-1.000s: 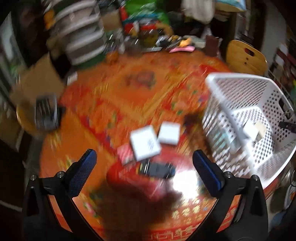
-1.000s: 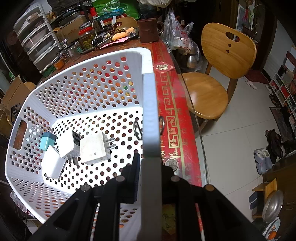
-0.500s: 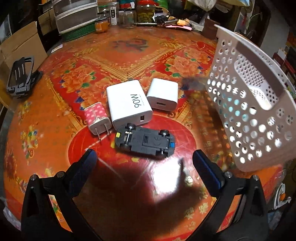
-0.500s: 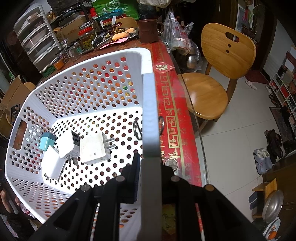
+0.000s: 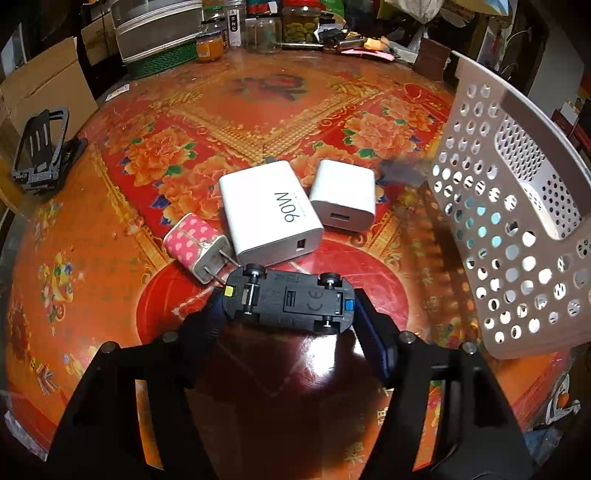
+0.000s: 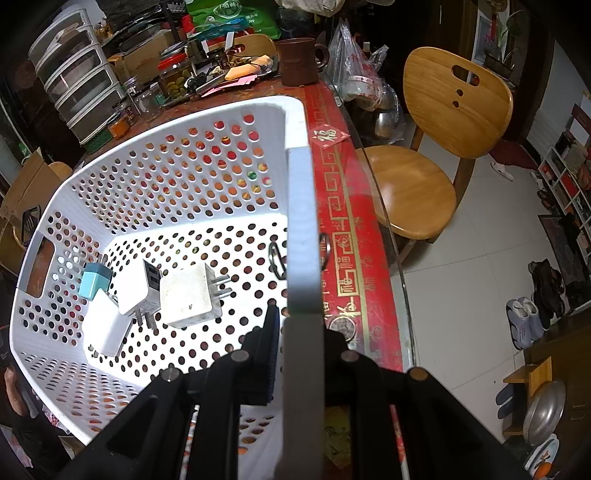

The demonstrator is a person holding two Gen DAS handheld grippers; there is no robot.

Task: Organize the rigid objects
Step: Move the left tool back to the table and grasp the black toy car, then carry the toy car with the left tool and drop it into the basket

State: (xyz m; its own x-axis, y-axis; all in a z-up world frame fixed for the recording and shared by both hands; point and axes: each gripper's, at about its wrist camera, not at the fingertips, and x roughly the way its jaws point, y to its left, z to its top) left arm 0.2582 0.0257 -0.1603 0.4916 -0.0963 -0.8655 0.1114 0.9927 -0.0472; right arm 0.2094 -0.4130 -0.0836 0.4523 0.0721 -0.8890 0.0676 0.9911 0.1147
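In the left wrist view my left gripper (image 5: 288, 310) is closed on an upside-down black toy car (image 5: 288, 301), its blue pads at the car's two ends. Behind the car lie a pink dotted charger (image 5: 195, 245), a large white 90W charger (image 5: 269, 212) and a smaller white charger (image 5: 343, 195). The white perforated basket (image 5: 509, 229) stands tilted at the right. In the right wrist view my right gripper (image 6: 299, 332) is shut on the basket's rim (image 6: 301, 236). Inside lie a teal plug (image 6: 94, 284) and three white chargers (image 6: 188, 295).
The table has a red and orange floral cloth (image 5: 258, 110). A black folding stand (image 5: 40, 147) sits at its left edge. Jars and drawers (image 5: 159, 29) line the far edge. A wooden chair (image 6: 424, 162) stands beside the table, right of the basket.
My left gripper has swung from the basket towards the objects, come down and closed on the black toy car. My right gripper holds the basket rim as before.
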